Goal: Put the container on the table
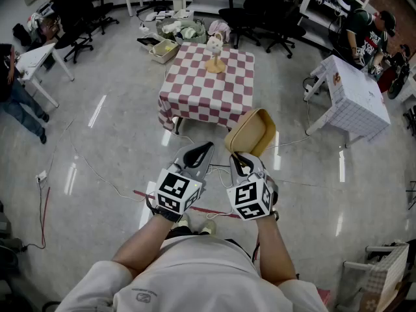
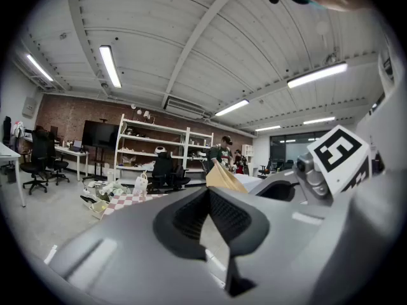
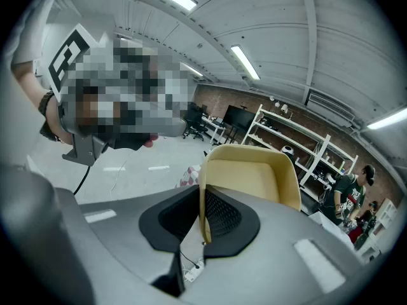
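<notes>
Tan container (image 1: 252,132) clamped in right gripper (image 1: 238,156) jaws; left gripper (image 1: 203,151) jaws closed, empty; checkered table (image 1: 208,91) ahead on glossy floor (image 1: 117,132).

White short-sleeved top (image 1: 195,275) at six o'clock, with grey, black-padded left hand-held gripper (image 1: 205,148) and right hand-held gripper (image 1: 239,159) toward twelve, each bearing a white cube (image 1: 177,192) of black square markers.

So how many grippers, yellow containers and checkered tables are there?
grippers: 2, the left gripper and the right gripper
yellow container: 1
checkered table: 1
total: 4
</notes>
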